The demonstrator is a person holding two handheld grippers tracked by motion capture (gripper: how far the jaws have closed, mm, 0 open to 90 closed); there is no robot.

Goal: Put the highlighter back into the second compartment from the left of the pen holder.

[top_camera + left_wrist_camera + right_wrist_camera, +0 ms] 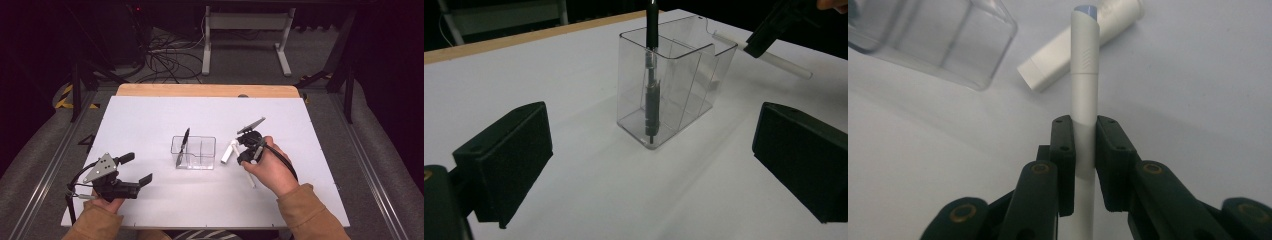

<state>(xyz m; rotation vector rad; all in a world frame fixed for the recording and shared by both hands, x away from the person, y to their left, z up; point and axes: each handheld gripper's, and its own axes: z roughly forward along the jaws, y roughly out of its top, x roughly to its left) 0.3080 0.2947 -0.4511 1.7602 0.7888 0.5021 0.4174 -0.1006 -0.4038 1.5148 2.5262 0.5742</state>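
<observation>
A person at a white table (150,115) clamps a white pen (1084,125) in the right gripper (1083,150), its jaws closed on the barrel at mid-length so that the capped tip sticks out ahead and can be steered. The pen hangs just right of a clear holder (194,152) at the middle of the table, tilted low over the surface; in the left gripper view it (769,57) slants close beside the holder's (669,85) far rim, apart from it. Judging by this, the pen is meant for one of the holder's compartments, and it would first need raising and standing upright.

1 black pen (651,90) already stands in the holder's left end compartment, leaning on the rim, which suggests the sorting is partly done. A second white marker (1078,47), stubbier, lies flat on the table just beside the holder, under the held pen's tip, seemingly waiting its turn.

The left gripper (134,170) rests low at the table's near left, jaws spread wide and empty, facing the holder, perhaps ready to steady it.
</observation>
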